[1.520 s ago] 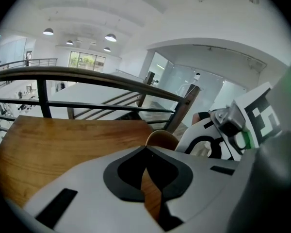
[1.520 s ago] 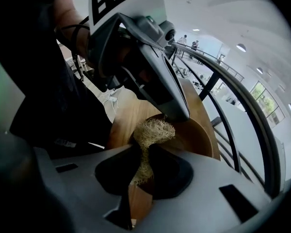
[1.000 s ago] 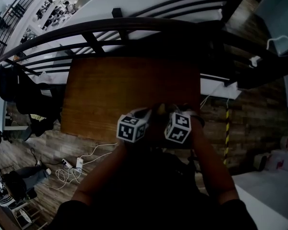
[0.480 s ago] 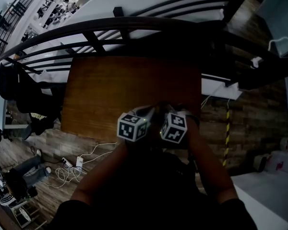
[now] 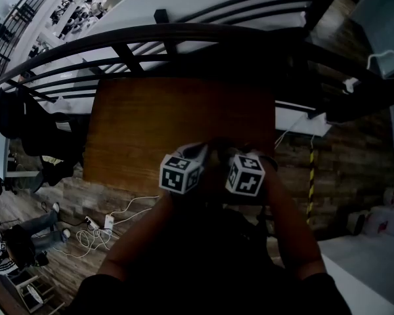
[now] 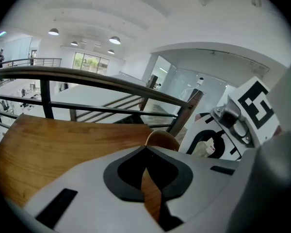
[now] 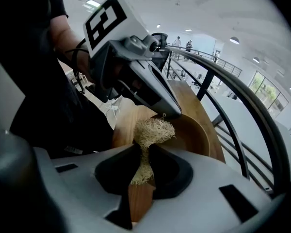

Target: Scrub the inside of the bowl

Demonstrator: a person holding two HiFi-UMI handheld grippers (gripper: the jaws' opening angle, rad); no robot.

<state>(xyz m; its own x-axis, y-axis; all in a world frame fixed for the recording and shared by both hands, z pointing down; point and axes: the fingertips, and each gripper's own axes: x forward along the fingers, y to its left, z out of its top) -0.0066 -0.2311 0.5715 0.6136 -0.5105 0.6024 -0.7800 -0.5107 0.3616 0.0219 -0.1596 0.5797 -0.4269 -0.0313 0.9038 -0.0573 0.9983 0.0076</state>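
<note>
The table (image 5: 151, 120) is warm orange-brown wood with a fine, streaky grain. The bowl (image 7: 196, 130) is a similar brown wood, darker inside. The scrubber (image 7: 153, 130) is pale straw-yellow, a tangle of fibres. The left gripper (image 6: 145, 152) and the right gripper (image 7: 144, 147) have light grey bodies with black pads round the jaws. Their 2 cubes (image 5: 181, 173) are white, printed with black square markers. The railing (image 5: 184, 38) is black. The floor (image 5: 341, 163) shows grey-brown planks. The cables (image 5: 111, 218) are white, and a pole (image 5: 310, 176) is striped yellow and black. The person's clothing (image 5: 203, 274) is black.
</note>
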